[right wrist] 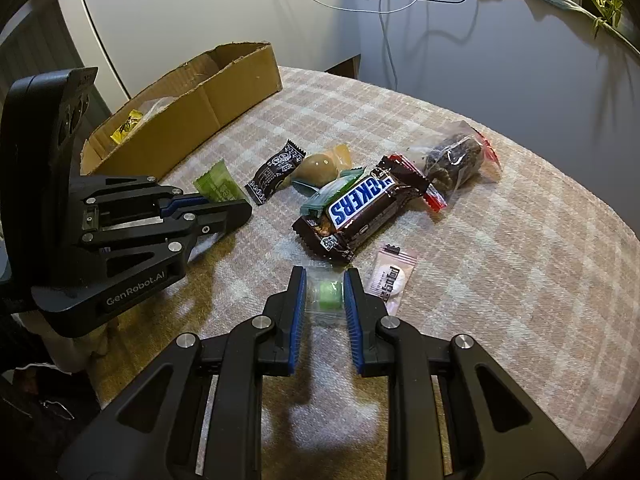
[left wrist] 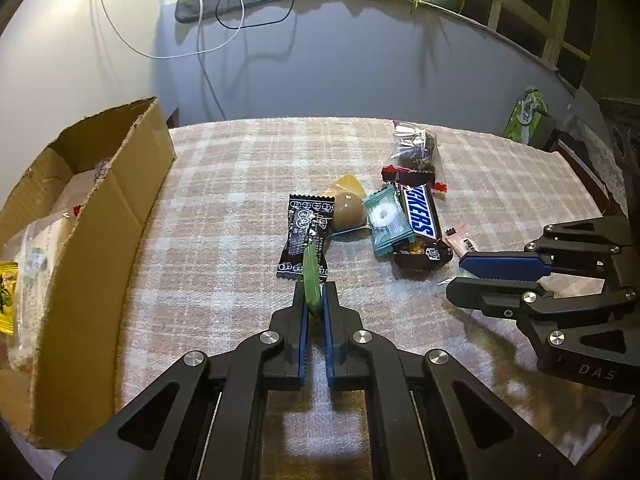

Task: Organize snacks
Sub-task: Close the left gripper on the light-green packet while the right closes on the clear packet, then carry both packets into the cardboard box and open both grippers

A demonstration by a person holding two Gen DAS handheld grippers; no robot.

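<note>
In the left wrist view my left gripper [left wrist: 314, 288] is shut on the near end of a flat green snack packet [left wrist: 311, 274], which stands on edge over a black wrapped snack [left wrist: 306, 232]. From the right wrist view the same gripper [right wrist: 236, 204] lies at the left with the green packet [right wrist: 218, 186] sticking out of it. My right gripper [right wrist: 325, 276] is shut on a small green candy in a clear wrapper [right wrist: 328, 294], low over the plaid cloth. In the left wrist view, the right gripper [left wrist: 454, 276] is at the right edge, its candy hidden.
An open cardboard box [left wrist: 120, 208] [right wrist: 200, 108] with several snacks stands at the table's left. In the middle lie a Snickers bar [right wrist: 360, 200], a teal mint packet [left wrist: 386, 216], a brown candy [left wrist: 348, 208], a bag of dark snacks [right wrist: 460, 156] and a pink packet [right wrist: 390, 276].
</note>
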